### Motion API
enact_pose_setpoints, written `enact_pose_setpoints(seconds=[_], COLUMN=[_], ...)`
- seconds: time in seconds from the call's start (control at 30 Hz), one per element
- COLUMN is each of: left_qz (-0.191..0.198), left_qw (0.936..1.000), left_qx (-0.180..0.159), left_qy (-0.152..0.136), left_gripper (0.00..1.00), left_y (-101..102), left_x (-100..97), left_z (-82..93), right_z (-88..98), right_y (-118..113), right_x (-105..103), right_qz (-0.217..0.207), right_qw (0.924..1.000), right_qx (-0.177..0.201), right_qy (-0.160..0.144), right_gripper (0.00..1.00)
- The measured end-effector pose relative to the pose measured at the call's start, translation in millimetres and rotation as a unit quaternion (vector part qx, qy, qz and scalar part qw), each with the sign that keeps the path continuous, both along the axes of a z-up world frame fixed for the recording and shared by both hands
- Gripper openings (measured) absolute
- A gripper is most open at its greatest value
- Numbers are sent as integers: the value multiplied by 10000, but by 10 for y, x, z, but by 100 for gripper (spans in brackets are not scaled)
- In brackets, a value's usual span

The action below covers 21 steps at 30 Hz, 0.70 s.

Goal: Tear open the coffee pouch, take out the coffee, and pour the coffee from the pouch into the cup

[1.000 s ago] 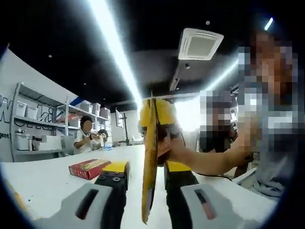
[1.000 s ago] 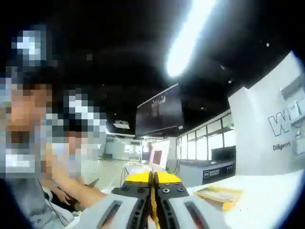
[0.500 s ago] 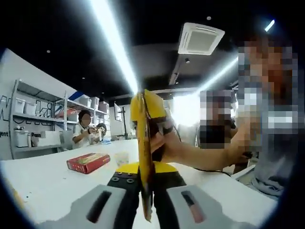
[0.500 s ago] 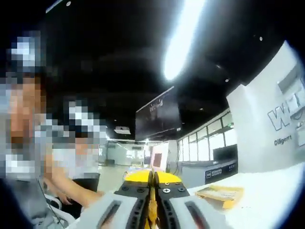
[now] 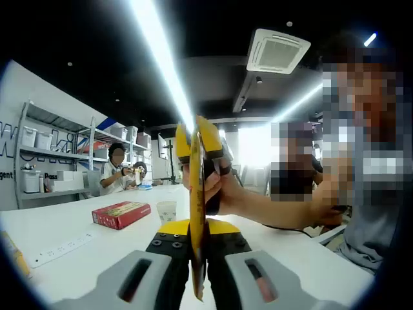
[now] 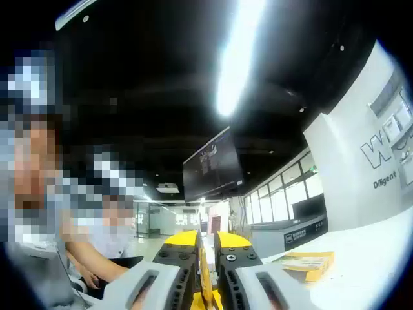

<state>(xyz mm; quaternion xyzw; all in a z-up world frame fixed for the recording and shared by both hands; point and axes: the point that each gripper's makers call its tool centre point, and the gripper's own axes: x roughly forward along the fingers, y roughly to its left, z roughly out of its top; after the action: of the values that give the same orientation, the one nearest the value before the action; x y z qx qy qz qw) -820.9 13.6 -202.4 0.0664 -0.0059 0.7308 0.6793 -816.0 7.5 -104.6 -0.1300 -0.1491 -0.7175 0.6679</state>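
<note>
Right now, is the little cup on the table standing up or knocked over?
Standing up. The cup sits upright on the white table beside the red box, its open rim facing upward.

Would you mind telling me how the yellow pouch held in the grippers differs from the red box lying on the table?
The yellow pouch is held up off the table, edge-on between the left gripper jaws; the red box lies flat on the white table. The pouch looks thin and flat, while the box is a thicker block. The pouch is gripped, the box untouched. Both look like printed packaging.
</note>
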Motion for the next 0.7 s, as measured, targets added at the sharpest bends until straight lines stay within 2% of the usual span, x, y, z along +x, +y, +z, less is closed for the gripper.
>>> enact_pose_setpoints(seconds=[0.17,0.3,0.57,0.7], left_qz=[-66,-112,-146,-188], left_qw=[9999,9998,9996,9993], left_qx=[-80,-106,-158,-184], left_qy=[-91,-95,-170,-276], left_gripper=[10,10,10,10], left_y=[21,28,36,40], left_x=[30,43,39,74], left_z=[-37,-43,-71,-91], right_z=[-39,-61,-93,-112], right_y=[-89,-82,-61,-67], right_x=[54,21,-27,-23], right_qz=[109,107,36,-98], right_qw=[9998,9997,9997,9993], right_qx=[145,199,248,347], right_qy=[1,-53,-61,58], right_gripper=[10,4,2,2])
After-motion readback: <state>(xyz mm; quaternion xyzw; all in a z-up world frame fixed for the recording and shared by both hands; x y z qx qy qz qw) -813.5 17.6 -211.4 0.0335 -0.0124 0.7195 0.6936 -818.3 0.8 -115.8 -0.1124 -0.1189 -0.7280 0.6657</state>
